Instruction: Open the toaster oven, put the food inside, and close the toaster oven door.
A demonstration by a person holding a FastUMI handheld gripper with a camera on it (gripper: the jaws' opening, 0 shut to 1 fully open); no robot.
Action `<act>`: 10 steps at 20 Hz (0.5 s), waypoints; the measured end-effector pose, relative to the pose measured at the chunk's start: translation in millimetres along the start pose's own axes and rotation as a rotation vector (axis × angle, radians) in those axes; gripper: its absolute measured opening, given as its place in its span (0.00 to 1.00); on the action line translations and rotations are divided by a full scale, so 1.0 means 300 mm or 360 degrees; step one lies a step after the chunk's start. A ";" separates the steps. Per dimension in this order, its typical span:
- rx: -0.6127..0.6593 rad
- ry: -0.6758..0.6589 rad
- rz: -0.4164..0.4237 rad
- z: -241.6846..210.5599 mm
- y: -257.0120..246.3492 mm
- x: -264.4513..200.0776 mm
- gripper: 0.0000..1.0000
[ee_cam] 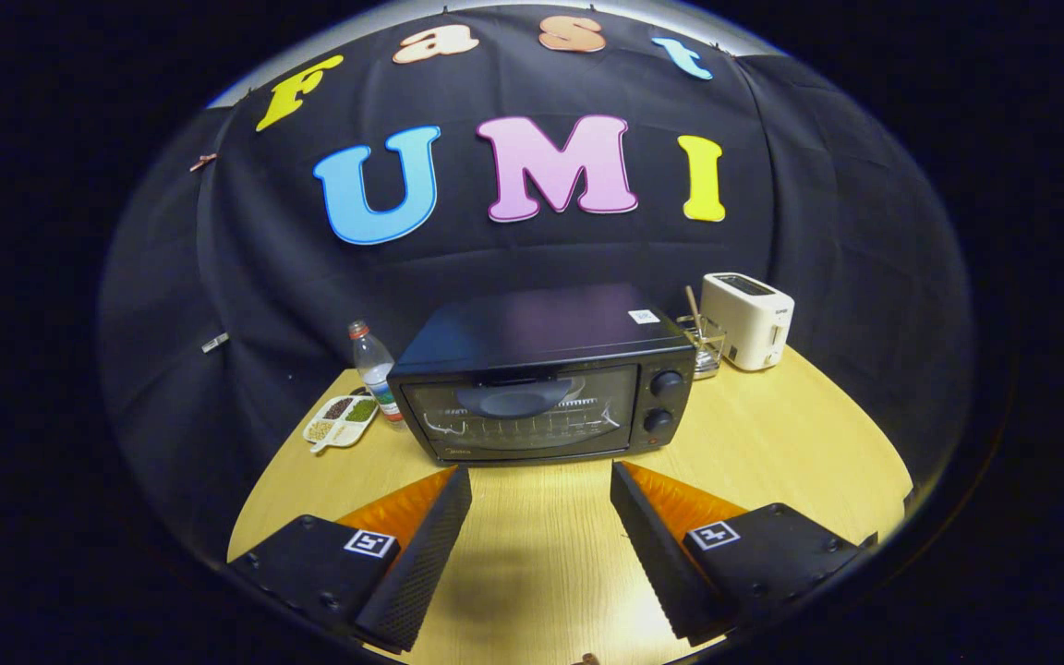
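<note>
A black toaster oven [541,383] is seen standing on the wooden table [772,443], just ahead of the jaws and centred between their lines. Its glass door [521,409] is shut; a wire rack and a rounded dark shape are made out behind the glass, though what the shape is cannot be told. Two knobs [666,381] are stacked on the panel at the right of the door.

The gripper [541,482] is held low over the table, its jaws spread wide with nothing between them but bare tabletop. The tips are near the oven's front edge but apart from it.

Beside the oven on the left, a clear plastic bottle [375,368] is noted upright, and just in front of it a white divided dish [341,420] with small portions in its compartments. Behind the oven's right rear corner a clear glass holder [706,346] with a stick in it is placed, and just beside that a white pop-up toaster [749,319]
</note>
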State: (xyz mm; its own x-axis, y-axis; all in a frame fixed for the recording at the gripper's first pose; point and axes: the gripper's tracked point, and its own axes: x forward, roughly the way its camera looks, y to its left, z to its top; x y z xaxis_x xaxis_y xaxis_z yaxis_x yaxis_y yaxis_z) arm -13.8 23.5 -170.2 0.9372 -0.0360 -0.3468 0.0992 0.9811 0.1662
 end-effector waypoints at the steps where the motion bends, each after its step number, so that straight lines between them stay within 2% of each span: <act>1: 0.0015 -0.0028 -0.0009 0.018 -0.016 -0.036 0.99; 6: -0.0039 -0.0175 0.0035 0.136 -0.123 -0.201 0.99; 10: 0.0047 -0.0277 0.0152 0.230 -0.250 -0.312 0.98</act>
State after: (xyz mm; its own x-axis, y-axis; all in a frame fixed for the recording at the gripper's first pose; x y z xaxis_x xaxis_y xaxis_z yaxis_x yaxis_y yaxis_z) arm -85.9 -59.9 -86.6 0.9863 0.0220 -0.1637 0.0145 0.9757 0.2184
